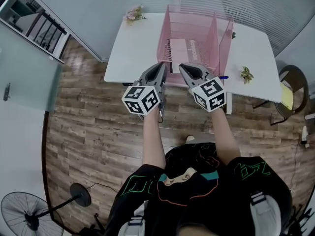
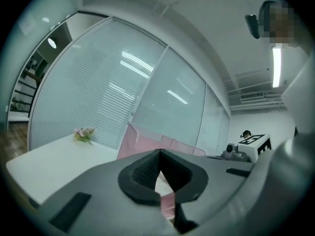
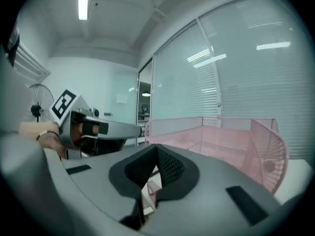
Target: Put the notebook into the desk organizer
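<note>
The pink wire desk organizer (image 1: 224, 36) stands on the white table (image 1: 133, 53). A pale pink notebook (image 1: 183, 50) lies flat in its left compartment, against the front side. My left gripper (image 1: 163, 66) and right gripper (image 1: 181, 67) hover side by side at the table's near edge, tips pointing at the organizer's front. Both have their jaws closed tip to tip with nothing held. The left gripper view shows my left gripper (image 2: 160, 152) shut in front of the organizer (image 2: 142, 140). The right gripper view shows my right gripper (image 3: 157, 147) shut beside the organizer (image 3: 231, 134).
A dried flower sprig (image 1: 134, 14) lies at the table's far left corner. A small plant sprig (image 1: 246, 74) and a blue pen (image 1: 222, 77) lie to the right of the organizer. A chair (image 1: 294, 90) stands at the right, a floor fan (image 1: 24, 213) at the lower left. A glass wall runs behind the table.
</note>
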Demonstrator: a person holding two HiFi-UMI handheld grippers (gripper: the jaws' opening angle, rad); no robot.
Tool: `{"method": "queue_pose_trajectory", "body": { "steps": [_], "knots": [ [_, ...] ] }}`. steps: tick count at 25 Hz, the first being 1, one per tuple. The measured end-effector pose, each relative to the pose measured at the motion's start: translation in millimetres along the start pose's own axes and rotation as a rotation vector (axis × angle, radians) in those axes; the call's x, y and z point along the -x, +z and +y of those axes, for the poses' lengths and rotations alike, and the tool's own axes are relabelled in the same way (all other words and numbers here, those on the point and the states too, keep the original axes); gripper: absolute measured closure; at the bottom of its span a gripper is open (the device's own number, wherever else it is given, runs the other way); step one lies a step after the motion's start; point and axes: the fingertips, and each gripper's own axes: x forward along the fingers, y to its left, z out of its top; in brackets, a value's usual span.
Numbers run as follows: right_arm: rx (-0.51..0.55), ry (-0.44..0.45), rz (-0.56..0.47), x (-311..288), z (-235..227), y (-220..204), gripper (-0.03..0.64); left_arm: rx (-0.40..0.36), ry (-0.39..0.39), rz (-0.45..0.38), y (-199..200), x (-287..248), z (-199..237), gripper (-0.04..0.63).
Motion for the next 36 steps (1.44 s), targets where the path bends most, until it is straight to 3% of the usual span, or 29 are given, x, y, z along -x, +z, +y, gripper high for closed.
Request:
{"method": "queue_pose_trajectory", "body": {
  "steps": [5,12,17,36],
  "knots": [
    [-0.127,-0.03,-0.191,32,-26,47,0.614,-0.131,0.062,-0.049,30,-6,-15,0.6],
    [-0.161,-0.207,-0.247,73,-69,72,0.612,-0.244,0.142,-0.101,58,-7,-37,0.6],
    [-0.151,-0.251,-0.245,86,-78,71,0.612,-0.227,0.154,-0.13,58,-4,-46,0.6],
    [-0.026,-0.209,-0.264,83,-61,84,0.613,-0.199,0.227,-0.111,42,10,-43,0.598]
  ]
}}
